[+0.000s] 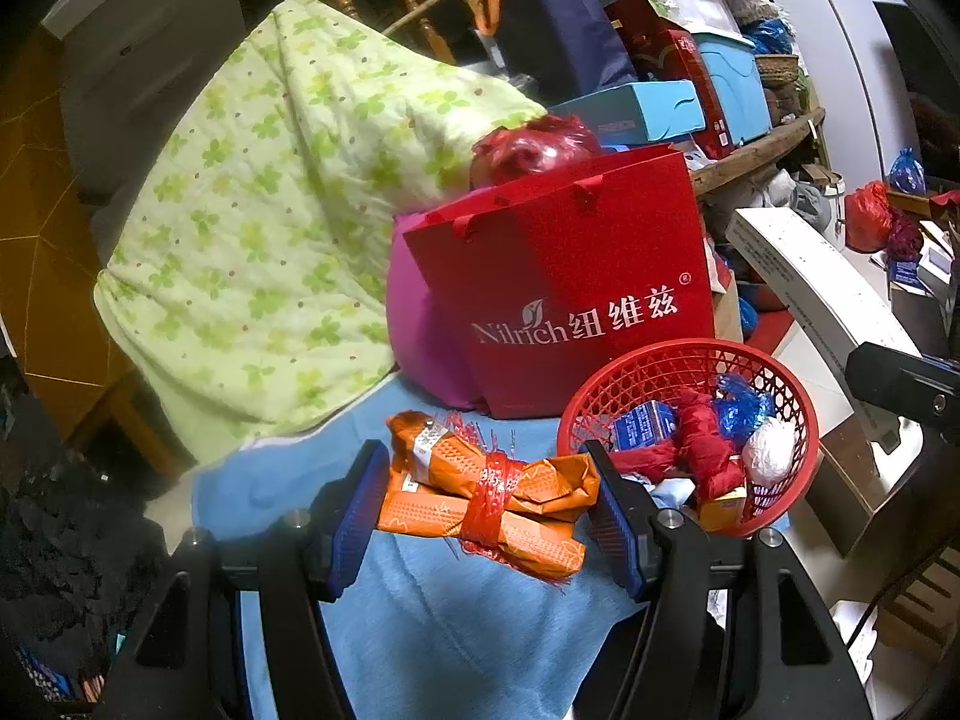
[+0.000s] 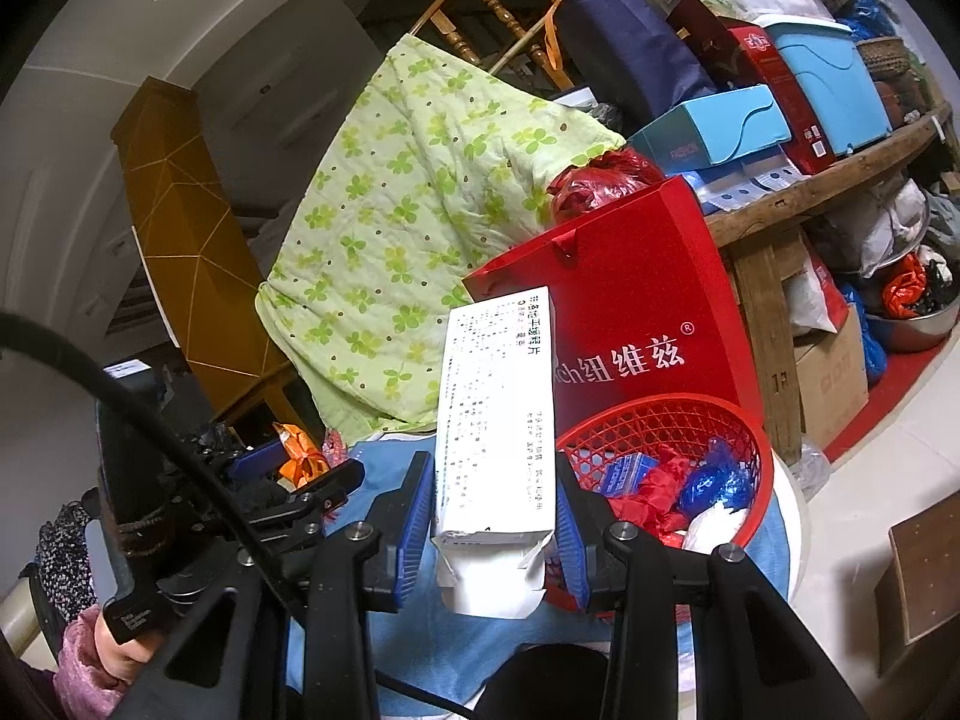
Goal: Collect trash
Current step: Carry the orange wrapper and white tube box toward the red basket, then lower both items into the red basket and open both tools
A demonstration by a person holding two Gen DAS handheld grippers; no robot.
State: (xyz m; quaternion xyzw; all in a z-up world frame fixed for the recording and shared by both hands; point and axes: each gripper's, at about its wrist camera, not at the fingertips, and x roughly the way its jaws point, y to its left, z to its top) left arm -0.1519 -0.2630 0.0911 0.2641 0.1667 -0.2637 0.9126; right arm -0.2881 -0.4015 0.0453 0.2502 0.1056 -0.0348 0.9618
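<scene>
Between the blue pads of the left gripper (image 1: 489,513), seen from the left wrist, lies an orange bundle (image 1: 489,495) of wrapped packets tied with a red net band. Its ends reach both pads, so it looks clamped, the jaws standing fairly wide because the bundle is taken along its length. It hangs over the blue cloth (image 1: 456,618) covering the surface, just left of the red mesh basket (image 1: 774,378), which already holds crumpled red and blue wrappers, a small blue box and a white wad. The basket reads as the collecting point, and the bundle sits beside its rim, not yet over it. Behind stand a red paper bag (image 1: 576,276) and a green floral quilt (image 1: 270,192); the bag crowds the basket's far side. At the right edge the other gripper and its white load poke in.

From the right wrist, the right gripper (image 2: 495,531) is closed narrowly on a white printed box (image 2: 495,414), held upright by its torn lower end, so its length stays clear of the basket's contents. It stands just left of the basket (image 2: 660,414), in front of the bag (image 2: 636,276). Lower left, the left gripper (image 2: 288,474) with its orange load shares the same approach, so one should probably drop first.
</scene>
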